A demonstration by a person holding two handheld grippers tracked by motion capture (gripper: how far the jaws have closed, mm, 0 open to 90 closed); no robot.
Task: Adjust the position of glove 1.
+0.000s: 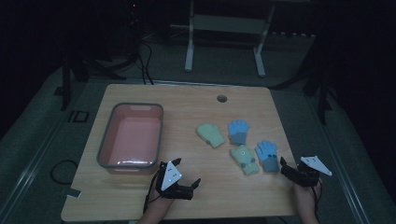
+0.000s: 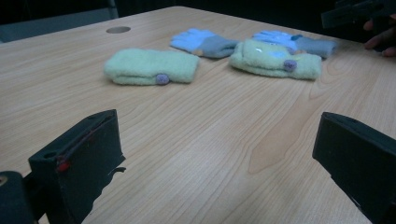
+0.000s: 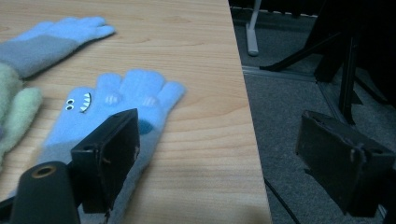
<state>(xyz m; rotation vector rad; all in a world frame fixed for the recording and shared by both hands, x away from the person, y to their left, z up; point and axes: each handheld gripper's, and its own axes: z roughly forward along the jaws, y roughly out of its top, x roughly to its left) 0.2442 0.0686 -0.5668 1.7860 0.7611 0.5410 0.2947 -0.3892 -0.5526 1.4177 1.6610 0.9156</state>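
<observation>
Hovering w/ jaws spread and empty, the right gripper (image 1: 290,171) sits just beside the near blue glove (image 1: 267,156), cuff end closest, long axis running away toward the far table (image 1: 196,98) edge. Left gripper (image 1: 180,177), also open w/ nothing held, is well apart from that glove; right hand's nearer.
</observation>
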